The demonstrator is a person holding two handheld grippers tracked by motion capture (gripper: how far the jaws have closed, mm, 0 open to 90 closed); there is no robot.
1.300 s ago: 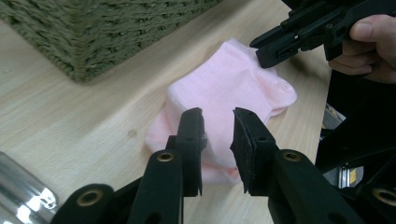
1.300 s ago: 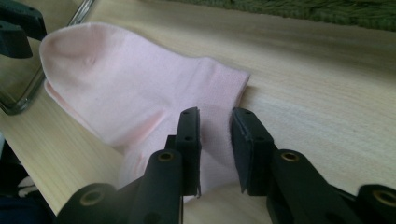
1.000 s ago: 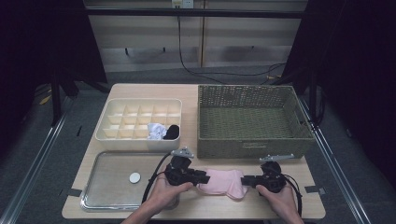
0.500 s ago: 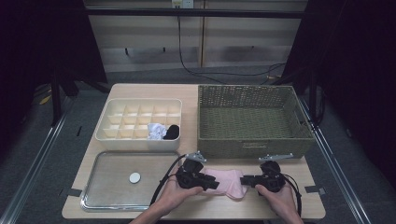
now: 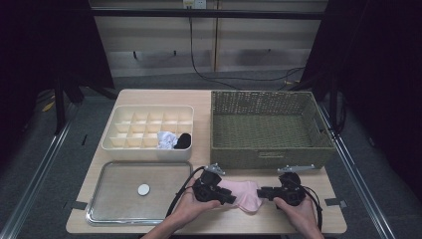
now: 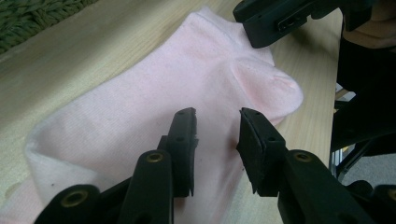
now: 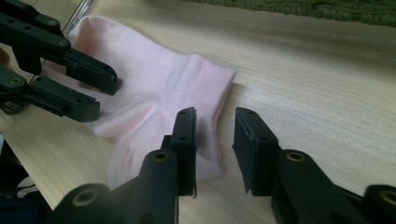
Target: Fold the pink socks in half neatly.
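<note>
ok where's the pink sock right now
In the high view the pink sock lies flat on the table's near edge, between the left gripper and right gripper, just before the wicker basket.

Both grippers black: left gripper [image 5: 225, 197], right gripper [image 5: 262, 191]. Blocky jaws, flat ridged pads, brass-ringed pivot screws. Grey three-cornered plates on top. Black cable trails lower left. Forearms bare, no sleeves.

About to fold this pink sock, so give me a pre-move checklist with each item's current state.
1. Pink sock flat on the table: ok.
2. Left gripper jaws apart above the sock, having just been opening: ok.
3. Right gripper jaws just opened, gap at the sock's edge, nothing pinched: ok.
4. Grippers apart from each other: ok.
5. Divided box has free cells: ok.
6. Sock's underside free of snags: cannot tell.
</note>
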